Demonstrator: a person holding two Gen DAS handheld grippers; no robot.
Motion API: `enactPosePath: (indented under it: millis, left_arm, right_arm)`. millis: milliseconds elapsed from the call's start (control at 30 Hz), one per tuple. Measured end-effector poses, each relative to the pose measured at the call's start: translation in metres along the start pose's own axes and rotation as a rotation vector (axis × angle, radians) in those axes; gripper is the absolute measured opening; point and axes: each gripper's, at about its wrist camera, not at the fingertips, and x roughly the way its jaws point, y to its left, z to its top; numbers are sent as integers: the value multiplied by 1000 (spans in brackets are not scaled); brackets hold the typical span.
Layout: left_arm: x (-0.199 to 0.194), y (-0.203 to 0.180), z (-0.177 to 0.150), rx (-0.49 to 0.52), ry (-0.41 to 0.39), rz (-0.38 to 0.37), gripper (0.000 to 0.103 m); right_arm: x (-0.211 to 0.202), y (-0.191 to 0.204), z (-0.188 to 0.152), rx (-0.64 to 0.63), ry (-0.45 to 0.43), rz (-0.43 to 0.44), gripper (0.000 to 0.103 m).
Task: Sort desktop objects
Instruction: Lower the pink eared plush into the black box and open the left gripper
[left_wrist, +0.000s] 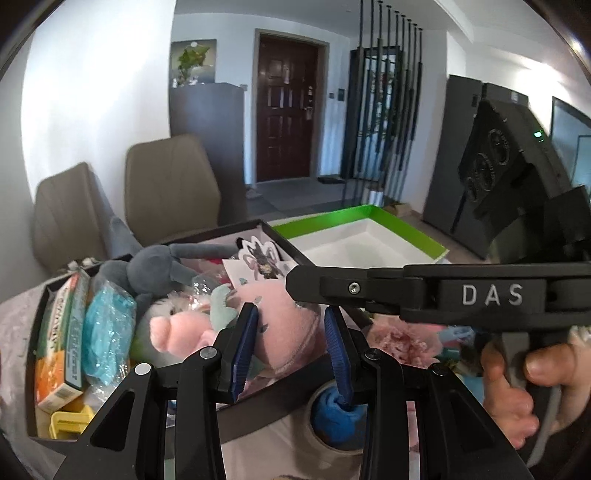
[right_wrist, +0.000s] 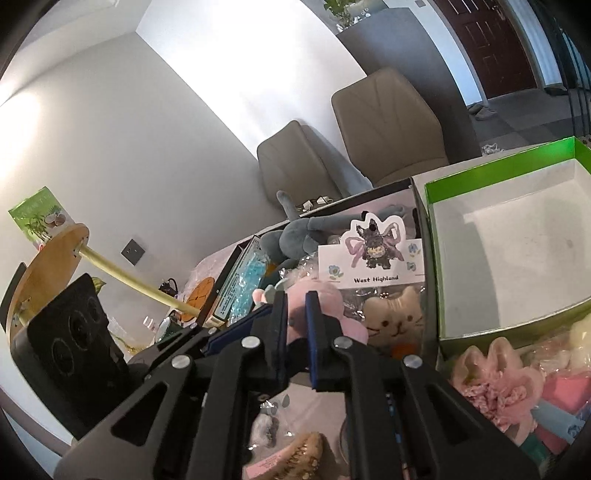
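Though claw-squeezed, pink plush toy (right_wrist: 317, 299)

white walls (left_wrist: 92, 92) meet at a brown door (left_wrist: 286, 110); left of the door stand a grey cabinet (left_wrist: 207, 110) and two beige chairs (left_wrist: 170, 188).

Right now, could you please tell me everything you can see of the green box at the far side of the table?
The green box is a shallow rectangular cardboard tray, bright green on its outer walls and rim, plain white inside. It sits open and level with nothing visible in it. Its left wall stands close beside the black box crammed with plush toys; whether they touch I cannot tell. A pink frilly item lies against its near wall. Neither hand-held gripper touches it.
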Motion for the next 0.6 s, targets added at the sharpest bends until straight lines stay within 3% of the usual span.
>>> enactPosePath:
  millis: [167,367,600]
  left_arm:
    - [2,4,-1,-9,36,-36,37]
    - [20,3,-6,-21,98,5,37]
    - [14,8,-5,-45,104,20,38]
  right_arm:
    - [6,-10,1,31,57,-16,8]
    - [16,-23,-2,64,98,-40,8]
    - [17,-26,-5,78,119,-40,8]
